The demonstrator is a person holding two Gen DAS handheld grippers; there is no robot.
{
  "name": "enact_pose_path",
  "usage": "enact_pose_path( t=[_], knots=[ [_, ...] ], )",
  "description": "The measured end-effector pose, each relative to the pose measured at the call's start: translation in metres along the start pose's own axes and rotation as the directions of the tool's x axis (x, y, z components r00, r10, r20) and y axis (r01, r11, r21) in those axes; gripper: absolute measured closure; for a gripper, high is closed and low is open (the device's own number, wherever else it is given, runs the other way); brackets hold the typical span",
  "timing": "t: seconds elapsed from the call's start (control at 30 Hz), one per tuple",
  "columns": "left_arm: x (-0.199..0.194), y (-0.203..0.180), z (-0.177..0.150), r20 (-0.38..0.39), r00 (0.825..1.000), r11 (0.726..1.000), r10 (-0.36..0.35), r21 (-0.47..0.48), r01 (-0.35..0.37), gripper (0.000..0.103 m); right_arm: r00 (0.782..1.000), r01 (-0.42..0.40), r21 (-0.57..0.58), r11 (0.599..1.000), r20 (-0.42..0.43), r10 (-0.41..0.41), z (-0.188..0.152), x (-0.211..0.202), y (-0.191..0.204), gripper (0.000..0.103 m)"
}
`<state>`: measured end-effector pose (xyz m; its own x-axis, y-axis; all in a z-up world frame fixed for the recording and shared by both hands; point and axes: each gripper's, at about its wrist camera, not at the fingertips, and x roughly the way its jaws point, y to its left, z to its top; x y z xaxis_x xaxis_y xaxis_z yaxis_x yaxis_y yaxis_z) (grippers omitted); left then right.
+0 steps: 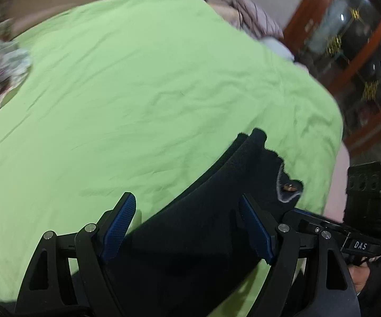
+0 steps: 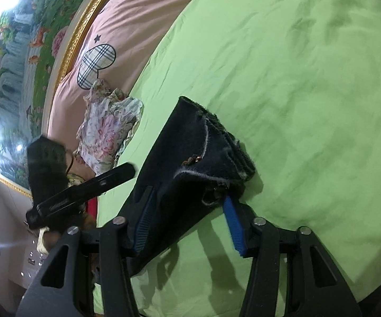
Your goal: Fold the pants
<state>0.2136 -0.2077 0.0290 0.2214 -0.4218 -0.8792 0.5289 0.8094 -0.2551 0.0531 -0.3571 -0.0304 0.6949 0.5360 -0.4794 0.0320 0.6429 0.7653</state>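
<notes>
To your far left in the left wrist view, a crumpled floral cloth [image 1: 0,60] lies at the edge of a bed covered by a light green sheet [image 1: 142,79]. Beyond the sheet a pink bedcover [image 1: 66,0] shows at the top. Moving right, your left gripper [image 1: 187,211] fills the lower part of the view, its two blue-padded fingers [image 1: 119,229] spread wide. The dark folded pants [image 1: 208,224] lie on the sheet and run between those fingers; whether the pads touch the fabric cannot be told. A small brown button [image 1: 288,187] shows at the pants' upper right corner. Further right, your right gripper [image 1: 333,235] reaches in beside the pants, and behind it stands a wooden cabinet with glass doors [image 1: 354,39].

In the right wrist view, a framed landscape painting [image 2: 24,60] hangs on the left wall, with the floral cloth [image 2: 108,129] below it and your left gripper [image 2: 84,187] reaching in from the left. Towards the centre, your right gripper [image 2: 187,219] has its fingers wide apart around the near end of the pants [image 2: 190,158], which sit thick and folded on the green sheet [image 2: 309,79]. The left pad is against the fabric; the right pad stands just beside it.
</notes>
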Motion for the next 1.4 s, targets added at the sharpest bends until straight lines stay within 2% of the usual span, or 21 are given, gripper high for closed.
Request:
enact_pose_path(
  t=[0.07,0.13,0.17,0.2,0.33,0.47,0.57,0.8,0.97,1.1,1.23,1.4],
  knots=[
    [0.012,-0.006,0.006,-0.035,0.999,0.999,-0.020,0.025,0.021,0.024,1.000,0.000,0.002,1.000,-0.004,0.000,0.000,0.001,-0.005,0.077],
    [0.023,-0.010,0.013,-0.070,0.997,0.999,-0.027,0.040,0.030,0.025,1.000,-0.021,0.020,1.000,-0.005,0.021,-0.001,0.002,-0.013,0.086],
    [0.030,-0.014,0.016,-0.093,0.995,0.998,-0.026,0.050,0.031,0.029,0.999,-0.033,0.022,0.999,0.000,0.033,-0.002,0.002,-0.016,0.089],
    [0.037,-0.018,0.018,-0.116,0.993,0.997,-0.032,0.064,0.039,0.037,0.999,-0.043,0.016,0.999,0.006,0.043,-0.003,0.000,-0.018,0.090],
    [0.054,-0.032,0.028,-0.158,0.987,0.992,-0.042,0.112,0.061,0.046,0.998,-0.063,-0.007,0.998,0.020,0.064,-0.006,-0.004,-0.019,0.092],
    [0.062,-0.040,0.043,-0.188,0.976,0.985,-0.112,0.108,0.133,0.074,0.997,-0.077,-0.025,0.997,0.027,0.078,-0.005,-0.008,-0.021,0.093],
    [0.064,-0.048,0.043,-0.185,0.978,0.980,-0.092,0.158,0.122,0.081,0.997,-0.073,-0.049,0.996,0.033,0.075,-0.003,-0.010,-0.019,0.094],
    [0.051,-0.033,0.035,-0.127,0.977,0.980,-0.171,0.076,0.182,0.085,0.997,-0.075,-0.070,0.995,0.025,0.077,-0.002,-0.008,-0.014,0.094],
    [0.020,-0.027,0.029,-0.053,0.978,0.977,-0.202,0.065,0.205,0.085,0.994,-0.099,-0.134,0.986,0.022,0.103,0.002,-0.014,0.008,0.094],
    [-0.012,-0.016,0.022,0.026,0.971,0.970,-0.240,0.046,0.238,0.085,0.988,-0.151,-0.193,0.970,0.015,0.157,0.005,-0.017,0.029,0.094],
    [-0.044,-0.003,0.010,0.096,0.960,0.965,-0.262,0.020,0.262,0.085,0.976,-0.212,-0.295,0.932,-0.025,0.214,0.002,-0.016,0.061,0.094],
    [-0.082,0.014,-0.015,0.189,0.945,0.961,-0.268,-0.011,0.275,0.085,0.954,-0.300,-0.387,0.872,-0.121,0.275,-0.005,-0.003,0.098,0.094]
  ],
)
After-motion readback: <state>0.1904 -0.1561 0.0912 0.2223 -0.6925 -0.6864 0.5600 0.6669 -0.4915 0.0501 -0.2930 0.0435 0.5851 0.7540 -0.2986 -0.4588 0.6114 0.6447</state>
